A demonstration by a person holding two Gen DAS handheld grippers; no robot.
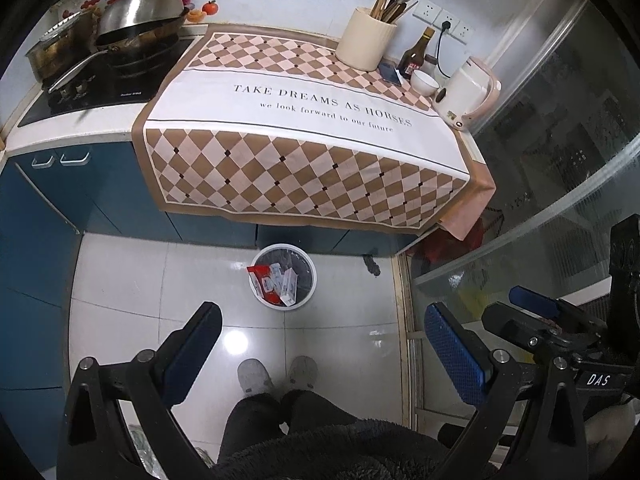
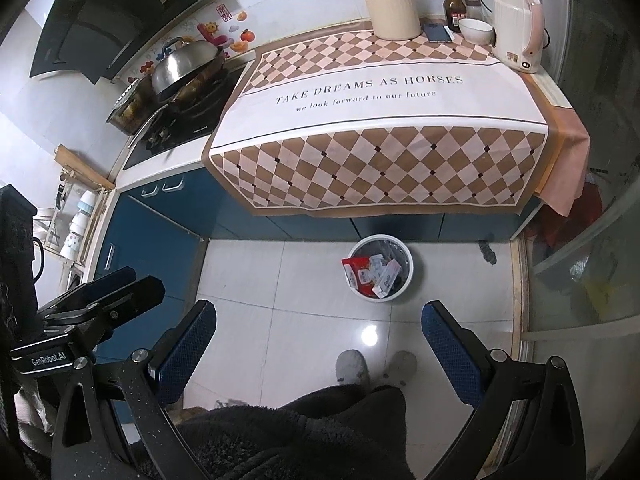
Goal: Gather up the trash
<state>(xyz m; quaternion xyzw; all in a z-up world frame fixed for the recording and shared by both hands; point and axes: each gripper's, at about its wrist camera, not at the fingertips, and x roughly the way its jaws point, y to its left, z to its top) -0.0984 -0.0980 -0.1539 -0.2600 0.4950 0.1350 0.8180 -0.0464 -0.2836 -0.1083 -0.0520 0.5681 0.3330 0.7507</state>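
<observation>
I held left gripper (image 1: 320, 344) and right gripper (image 2: 320, 336) above floor, jaws apart, empty. Bin (image 1: 310, 280) held wrappers (image 1: 272, 284), below desk (image 1: 304, 120).

- Most of the checkered cloth (image 1: 304, 132) on the counter was left bare, so lots of free room was seen there.
- The back right corner was crowded: utensil holder (image 1: 366, 40), sauce bottle (image 1: 416, 54), small bowl (image 1: 424, 82) and kettle (image 1: 466, 94) were packed close together.
- The left end was blocked by the lidded wok (image 1: 140, 20) and a pot on the stove.
- The white bin (image 1: 285, 276) was parked on the floor just in front of the blue cabinets (image 1: 48, 216), open on top, with tile floor (image 1: 120, 280) free around it.
- The right side was closed off by a glass partition (image 1: 560, 160).
- Both grippers were held wide apart above the floor, nothing between the fingers.
</observation>
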